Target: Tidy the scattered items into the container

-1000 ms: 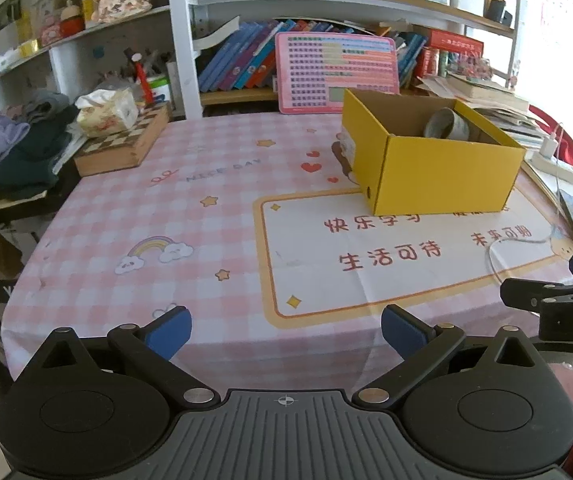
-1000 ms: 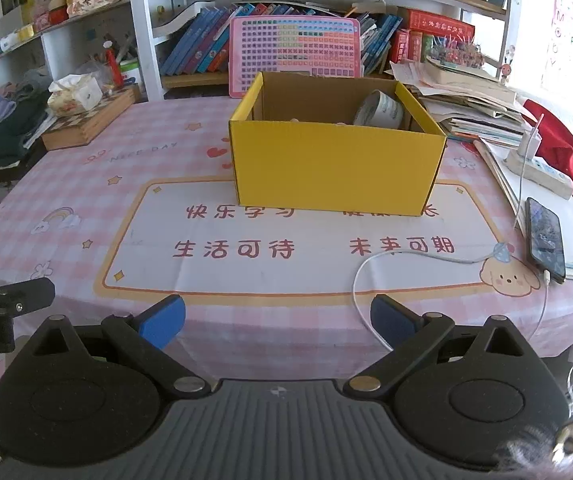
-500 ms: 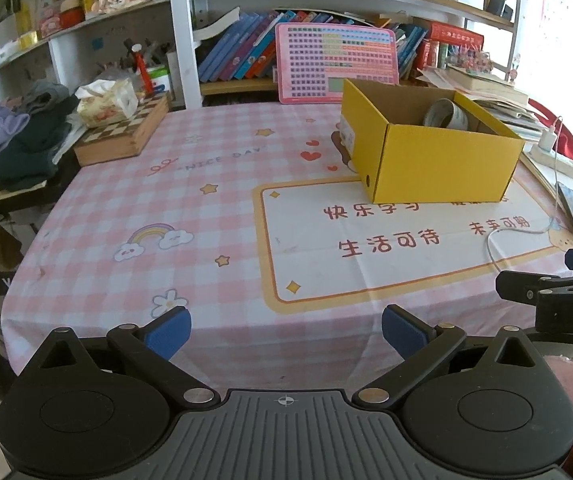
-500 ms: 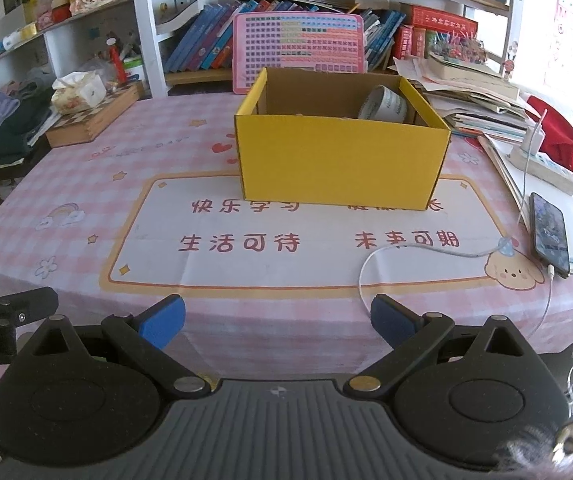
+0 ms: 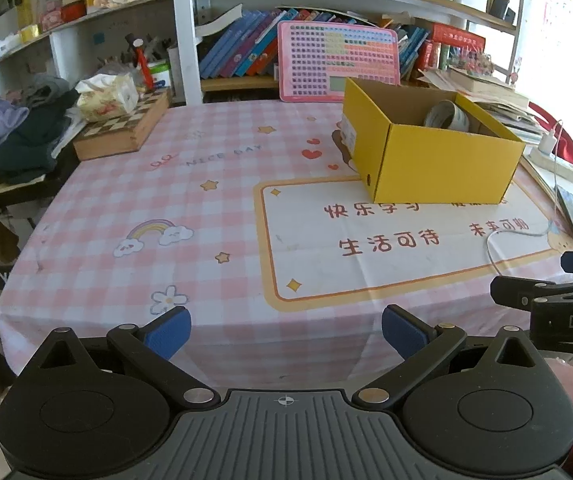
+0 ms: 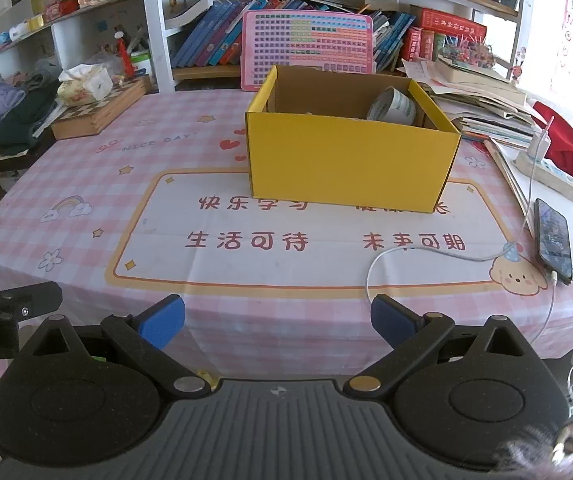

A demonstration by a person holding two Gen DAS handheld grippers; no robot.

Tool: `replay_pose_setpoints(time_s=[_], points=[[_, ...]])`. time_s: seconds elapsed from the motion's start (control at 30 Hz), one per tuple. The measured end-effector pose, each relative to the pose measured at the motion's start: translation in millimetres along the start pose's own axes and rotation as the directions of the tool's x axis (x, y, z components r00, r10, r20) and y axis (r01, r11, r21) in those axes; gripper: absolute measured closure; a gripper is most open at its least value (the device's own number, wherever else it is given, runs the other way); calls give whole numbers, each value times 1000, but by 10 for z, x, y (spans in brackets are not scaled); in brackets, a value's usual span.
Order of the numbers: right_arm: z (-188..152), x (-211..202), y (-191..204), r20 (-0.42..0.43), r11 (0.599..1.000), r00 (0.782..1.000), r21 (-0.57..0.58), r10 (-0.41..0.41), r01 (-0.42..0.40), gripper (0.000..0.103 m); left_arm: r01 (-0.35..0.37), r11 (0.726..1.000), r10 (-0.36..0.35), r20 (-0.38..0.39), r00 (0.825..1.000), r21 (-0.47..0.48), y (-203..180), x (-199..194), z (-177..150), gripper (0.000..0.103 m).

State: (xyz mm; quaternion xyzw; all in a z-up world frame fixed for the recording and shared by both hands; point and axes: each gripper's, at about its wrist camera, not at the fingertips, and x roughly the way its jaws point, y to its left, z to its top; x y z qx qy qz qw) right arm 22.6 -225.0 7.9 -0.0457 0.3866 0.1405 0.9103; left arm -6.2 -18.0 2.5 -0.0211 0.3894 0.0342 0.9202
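Observation:
A yellow cardboard box (image 5: 442, 168) (image 6: 346, 160) stands open-topped on the pink checked tablecloth, past the printed white panel. A roll of tape (image 5: 446, 115) (image 6: 392, 105) leans inside it at the right; the rest of the box floor is hidden by its walls. My left gripper (image 5: 284, 332) hangs open off the table's near edge, nothing between its blue pads. My right gripper (image 6: 278, 318) is likewise open and empty, just short of the near edge, facing the box. Each gripper shows at the side of the other's view.
A phone (image 6: 552, 240) on a white cable (image 6: 426, 254) lies at the right edge beside stacked papers (image 6: 482, 108). A chessboard box (image 5: 126, 128) with a tissue pack (image 5: 106, 94) sits far left. A pink chart board (image 6: 306, 46) leans on bookshelves behind; clothes (image 5: 14, 136) pile at the left.
Both grippers have drawn back and slightly up from the table, so more of the near tablecloth edge shows. Both stay open; the box and tape roll have not moved.

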Motion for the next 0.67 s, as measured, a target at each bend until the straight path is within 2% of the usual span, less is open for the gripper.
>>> replay_pose_setpoints(time_s=[0.67], points=[[63, 131, -55, -27, 1000, 1000, -2, -1, 1, 3, 18, 999, -18, -20, 1000, -36, -13, 94, 48, 0]])
